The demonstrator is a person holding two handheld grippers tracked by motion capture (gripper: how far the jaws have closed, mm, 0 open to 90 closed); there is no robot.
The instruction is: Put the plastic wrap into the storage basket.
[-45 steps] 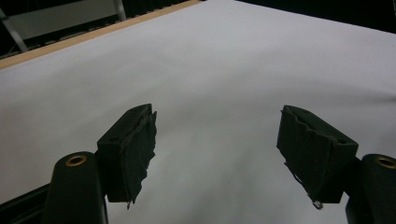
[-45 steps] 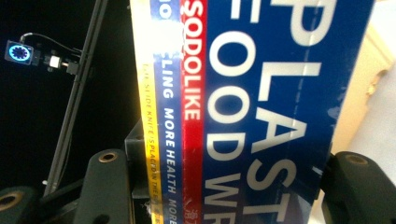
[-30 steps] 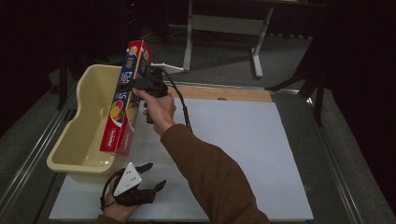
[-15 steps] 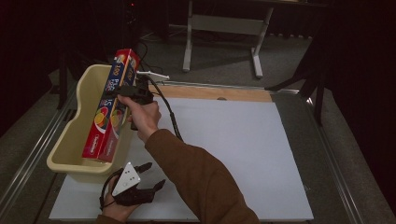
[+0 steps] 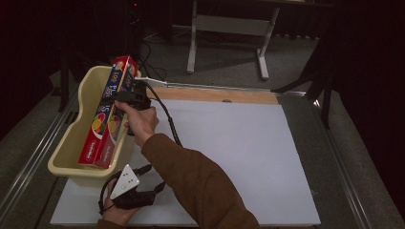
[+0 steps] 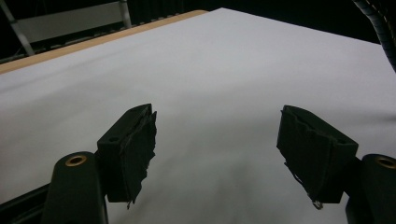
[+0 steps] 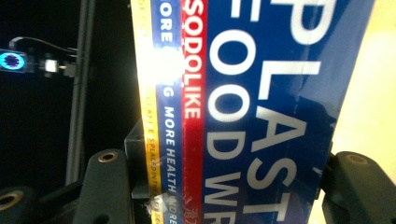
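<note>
We've got the right gripper (image 5: 125,98) clamped across the plastic wrap box (image 5: 109,120), tilted so its far end drops into the tub (image 5: 64,151), left gripper (image 6: 215,154) idle, jaws apart.

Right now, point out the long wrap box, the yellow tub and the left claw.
long wrap box (image 5: 111,119): high view, on its printed blue and red face, mid-length.
yellow tub (image 5: 71,138): high view, on the bare inner wall at its left side.
left claw (image 6: 217,158): left gripper view, midway between its two open black jaws.
</note>
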